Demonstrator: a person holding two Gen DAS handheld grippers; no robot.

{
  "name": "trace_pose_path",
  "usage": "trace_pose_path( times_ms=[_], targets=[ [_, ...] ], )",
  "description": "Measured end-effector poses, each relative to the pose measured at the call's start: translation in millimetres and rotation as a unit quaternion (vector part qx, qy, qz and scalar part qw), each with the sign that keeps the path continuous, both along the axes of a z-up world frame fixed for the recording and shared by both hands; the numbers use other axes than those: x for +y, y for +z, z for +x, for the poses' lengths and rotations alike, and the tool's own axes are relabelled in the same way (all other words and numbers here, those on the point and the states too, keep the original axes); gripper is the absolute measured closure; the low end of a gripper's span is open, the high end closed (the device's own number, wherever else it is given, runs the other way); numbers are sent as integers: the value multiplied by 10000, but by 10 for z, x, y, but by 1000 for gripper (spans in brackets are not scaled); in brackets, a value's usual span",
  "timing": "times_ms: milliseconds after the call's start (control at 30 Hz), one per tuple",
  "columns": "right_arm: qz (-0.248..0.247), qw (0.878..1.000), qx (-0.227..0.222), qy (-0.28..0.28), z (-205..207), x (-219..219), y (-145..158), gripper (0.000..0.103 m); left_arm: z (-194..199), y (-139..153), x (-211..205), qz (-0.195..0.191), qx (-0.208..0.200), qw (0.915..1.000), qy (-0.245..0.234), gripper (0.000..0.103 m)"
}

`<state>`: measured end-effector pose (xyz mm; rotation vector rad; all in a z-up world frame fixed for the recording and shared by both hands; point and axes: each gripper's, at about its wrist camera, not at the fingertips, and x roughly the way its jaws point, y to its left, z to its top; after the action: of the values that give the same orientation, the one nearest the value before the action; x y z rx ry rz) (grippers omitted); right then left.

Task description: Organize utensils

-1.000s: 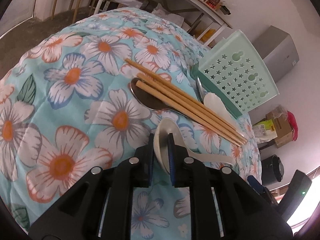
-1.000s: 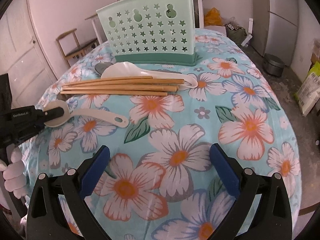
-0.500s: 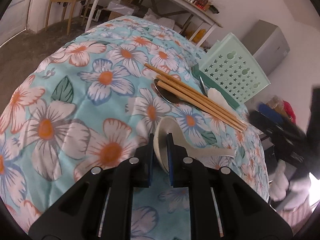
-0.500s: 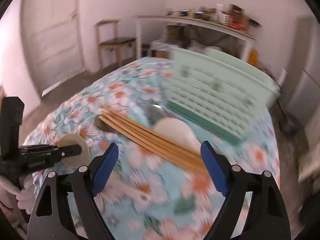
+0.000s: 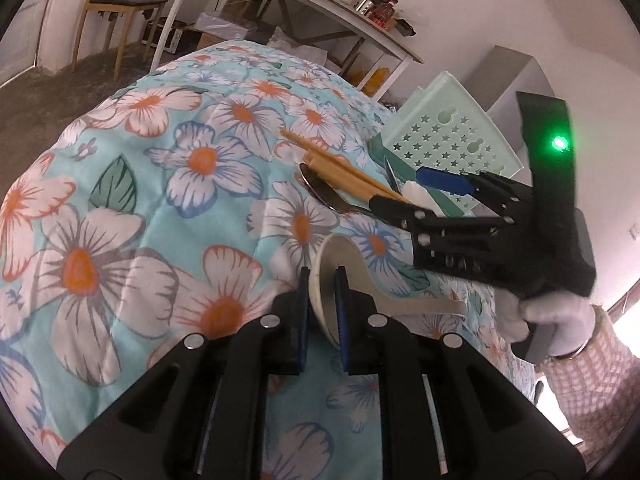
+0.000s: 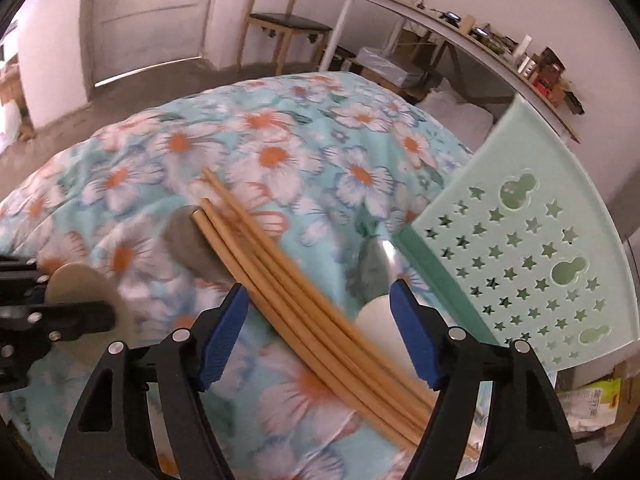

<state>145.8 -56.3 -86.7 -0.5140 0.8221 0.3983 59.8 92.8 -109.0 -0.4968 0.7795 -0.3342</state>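
My left gripper [image 5: 322,284] is shut on the bowl of a white ceramic soup spoon [image 5: 348,260], which is tilted on edge over the floral cloth, handle pointing right. Several wooden chopsticks [image 6: 280,272] lie in a bundle across a metal spoon [image 6: 192,248]. My right gripper [image 6: 318,292] hovers over the bundle with its jaws closing; the chopsticks [image 5: 340,168] lie between the blue pads [image 6: 224,332], untouched. A second white spoon [image 6: 380,328] and another metal spoon [image 6: 376,264] lie by the right pad. The mint star-punched utensil holder [image 6: 520,260] stands just beyond.
The floral cloth [image 5: 132,208] covers a round table that drops off on all sides. A gloved hand [image 5: 552,312] holds the right gripper. A wooden chair [image 6: 280,24], a long shelf table [image 5: 304,4] and a grey cabinet [image 5: 508,80] stand behind.
The right gripper swung across the table, rolled, and came over the chopsticks beside the holder, its jaws narrower. It now shows in the left wrist view. The left gripper shifted slightly, still holding the spoon.
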Motion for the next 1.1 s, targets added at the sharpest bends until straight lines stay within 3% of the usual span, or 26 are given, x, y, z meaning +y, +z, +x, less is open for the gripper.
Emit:
trace_pose_path(
  times_ms=[133,267,367,400,500,600,1100],
  targets=[
    [109,9993,36,-355,155,-104,11,32,12,-13,12,-53,-15,10000,-15,91],
    [117,9993,-43,-353,177,-93,45,32,5,-32,42,-77,-21,10000,-19,91],
    [435,9988,-99,192,24,2,191,37,-7,-31,62,-59,-36,10000,-32,92],
    [475,9978,-77,447,-49,60,218,43,-14,-26,60,-59,-35,10000,-43,93],
    [368,9933,173,1085,-195,238,191,60,-39,-4,60,-5,-34,10000,-85,93],
    [177,9873,414,1522,-287,351,120,69,-109,17,63,114,-83,9998,-150,94],
    [-249,9782,631,1961,-124,636,-122,74,-227,-3,95,181,-185,9994,-239,94]
  ],
)
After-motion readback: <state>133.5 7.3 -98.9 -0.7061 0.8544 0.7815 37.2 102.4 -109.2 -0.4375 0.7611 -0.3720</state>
